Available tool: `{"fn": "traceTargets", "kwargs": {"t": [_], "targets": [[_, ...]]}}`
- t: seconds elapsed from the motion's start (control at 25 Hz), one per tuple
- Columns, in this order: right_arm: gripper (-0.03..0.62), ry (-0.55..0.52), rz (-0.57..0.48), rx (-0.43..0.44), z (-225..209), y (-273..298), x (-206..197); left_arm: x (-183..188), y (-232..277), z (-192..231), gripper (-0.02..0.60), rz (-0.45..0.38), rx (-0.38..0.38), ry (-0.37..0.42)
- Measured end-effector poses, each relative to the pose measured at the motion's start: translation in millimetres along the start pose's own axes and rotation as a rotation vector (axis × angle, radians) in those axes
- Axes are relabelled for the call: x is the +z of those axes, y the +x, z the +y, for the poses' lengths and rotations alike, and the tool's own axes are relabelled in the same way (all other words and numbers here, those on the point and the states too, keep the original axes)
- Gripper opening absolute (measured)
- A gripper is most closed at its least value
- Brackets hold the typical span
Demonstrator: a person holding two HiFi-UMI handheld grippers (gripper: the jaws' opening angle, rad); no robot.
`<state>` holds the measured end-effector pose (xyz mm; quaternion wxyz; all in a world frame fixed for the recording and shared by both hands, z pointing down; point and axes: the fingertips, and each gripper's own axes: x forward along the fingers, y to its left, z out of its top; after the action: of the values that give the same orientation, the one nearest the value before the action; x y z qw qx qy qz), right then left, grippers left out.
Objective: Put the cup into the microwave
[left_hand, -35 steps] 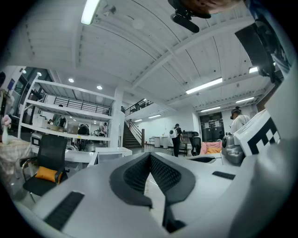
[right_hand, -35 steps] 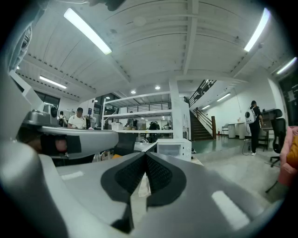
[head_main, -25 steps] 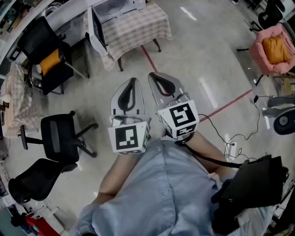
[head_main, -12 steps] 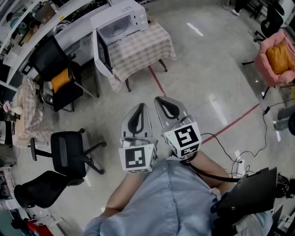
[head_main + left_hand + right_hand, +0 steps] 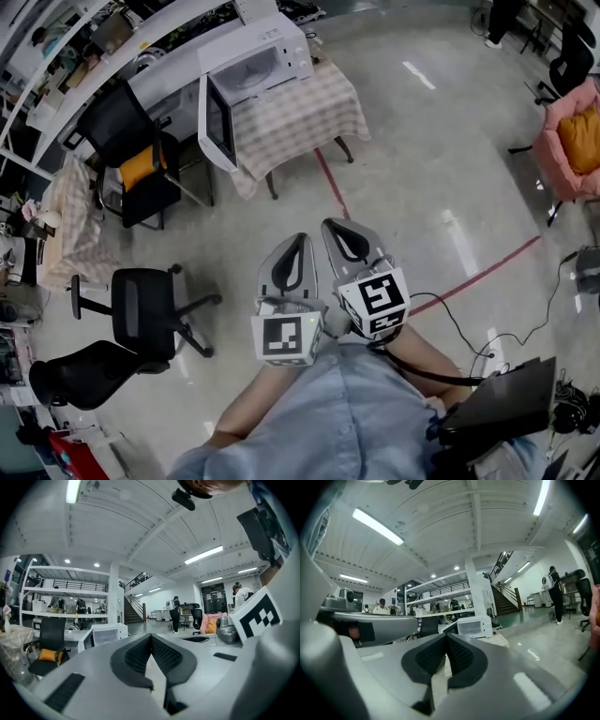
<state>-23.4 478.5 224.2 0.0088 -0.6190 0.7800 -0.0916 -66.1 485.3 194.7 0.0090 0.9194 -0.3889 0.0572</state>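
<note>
We are only approaching: left gripper [image 5: 300, 242] and right gripper [image 5: 330, 228] fingers are closed, empty. The microwave [image 5: 258, 64] stands open on the far table [image 5: 309, 122]. No cup shows; next we must find it.

Bare floor [image 5: 281, 220] fills the middle of the frame, open right up to the table [image 5: 305, 117] at upper centre. The microwave [image 5: 267, 61] on it has its door [image 5: 217, 122] swung open leftward, past the table's edge. A chair [image 5: 141, 167] crowds that side at upper left. Office chairs [image 5: 141, 305] stand at lower left, and a pink seat [image 5: 567, 141] at the right edge.
</note>
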Motion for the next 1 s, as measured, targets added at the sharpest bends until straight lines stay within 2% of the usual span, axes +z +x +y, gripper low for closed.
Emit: {"fn": "traceTargets", "kwargs": {"t": [0.2, 0.48, 0.72, 1.0], "targets": [[0.003, 0.015, 0.003, 0.002, -8, 6, -3, -5, 10, 4, 0.006, 0.02, 0.014, 0.001], [0.003, -0.004, 0.038, -0.013, -34, 35, -12, -12, 48, 20, 0.008, 0.007, 0.006, -0.036], [0.003, -0.024, 0.052, -0.028, -53, 80, -4, -5, 89, 53, 0.008, -0.003, 0.003, -0.053], [0.003, -0.039, 0.074, -0.009, -52, 149, 3, 0, 128, 107, 0.008, -0.015, 0.005, -0.079]]}}
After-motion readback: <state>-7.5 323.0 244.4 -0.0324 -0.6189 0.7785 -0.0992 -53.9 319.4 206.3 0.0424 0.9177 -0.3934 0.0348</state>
